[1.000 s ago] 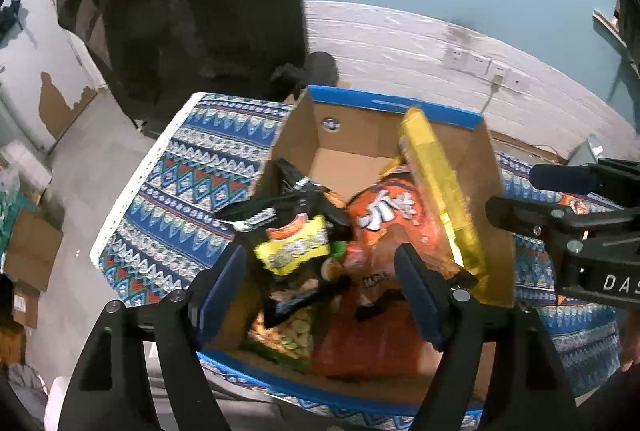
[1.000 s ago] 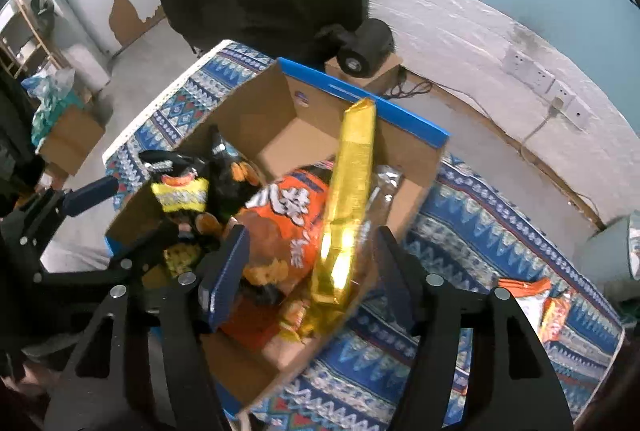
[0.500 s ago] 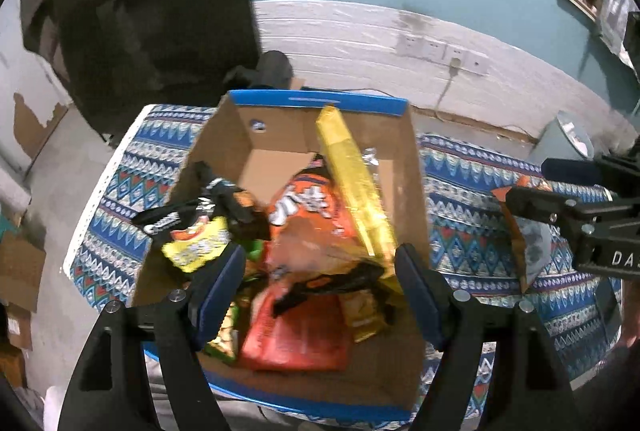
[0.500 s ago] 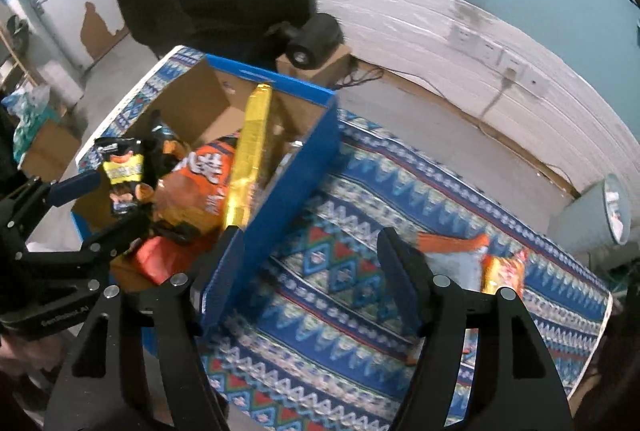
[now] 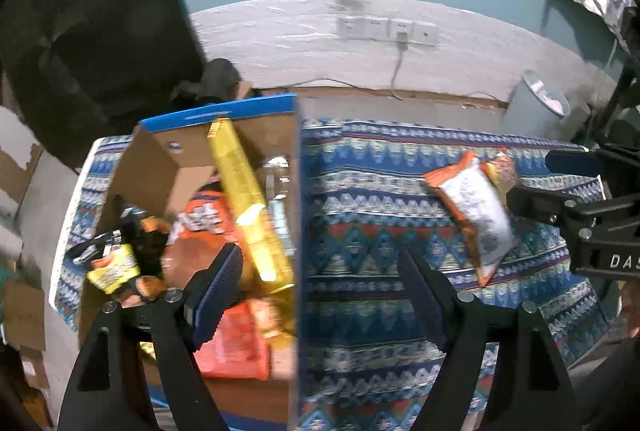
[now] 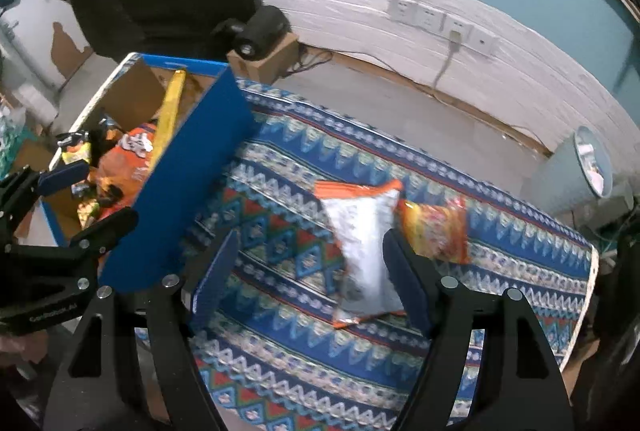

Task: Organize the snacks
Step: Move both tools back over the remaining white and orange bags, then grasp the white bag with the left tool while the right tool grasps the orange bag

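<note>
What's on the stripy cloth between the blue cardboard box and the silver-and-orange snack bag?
Nothing: in the right wrist view, only bare patterned cloth separates the blue cardboard box from the silver-and-orange snack bag.

The left gripper (image 5: 320,291) fills the lower part of its own view. Its two black arms rise from the bottom edge and end in blue ribbed pads (image 5: 216,295). The jaws are opening and nothing is between them. This gripper also shows at the left edge of the right wrist view, pointing toward the upper right.

The right gripper (image 6: 308,279) fills the lower part of its own view in the same way. Its jaws are opening too, and the pads press on nothing. It also shows at the right edge of the left wrist view.
</note>
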Demonstrator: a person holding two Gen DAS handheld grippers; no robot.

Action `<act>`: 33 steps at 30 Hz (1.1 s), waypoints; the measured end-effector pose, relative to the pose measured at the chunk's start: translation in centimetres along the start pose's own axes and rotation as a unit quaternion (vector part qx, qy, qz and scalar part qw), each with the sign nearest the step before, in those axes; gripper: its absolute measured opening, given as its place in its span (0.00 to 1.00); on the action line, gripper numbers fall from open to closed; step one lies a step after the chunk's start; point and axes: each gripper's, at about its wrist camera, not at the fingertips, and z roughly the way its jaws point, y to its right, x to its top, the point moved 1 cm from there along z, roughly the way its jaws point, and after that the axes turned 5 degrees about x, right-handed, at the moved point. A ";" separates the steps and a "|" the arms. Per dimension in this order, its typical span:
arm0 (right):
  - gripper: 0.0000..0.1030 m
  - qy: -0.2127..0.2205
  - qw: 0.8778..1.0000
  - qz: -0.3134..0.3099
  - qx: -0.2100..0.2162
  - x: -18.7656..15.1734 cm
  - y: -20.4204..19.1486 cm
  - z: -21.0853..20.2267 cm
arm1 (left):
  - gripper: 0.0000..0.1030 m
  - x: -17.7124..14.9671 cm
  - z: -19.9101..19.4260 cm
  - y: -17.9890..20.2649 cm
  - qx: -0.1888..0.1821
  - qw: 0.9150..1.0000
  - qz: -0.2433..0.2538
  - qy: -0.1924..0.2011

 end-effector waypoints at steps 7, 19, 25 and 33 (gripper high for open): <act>0.73 0.004 1.000 0.023 -0.018 -1.8 4.1 -0.9 | 0.79 0.6 1.1 4.9 -0.013 0.999 0.026 -0.015; 0.73 -0.005 0.996 0.084 -0.039 -4.7 11.9 -0.6 | 0.79 1.8 4.5 11.5 -0.032 0.997 0.034 -0.065; 0.73 -0.017 0.994 0.100 -0.043 -5.6 15.0 0.7 | 0.79 2.5 6.5 14.2 -0.043 0.996 0.018 -0.079; 0.73 -0.033 0.990 0.132 -0.040 -6.8 18.2 2.3 | 0.79 2.6 10.0 16.2 -0.048 0.993 0.003 -0.110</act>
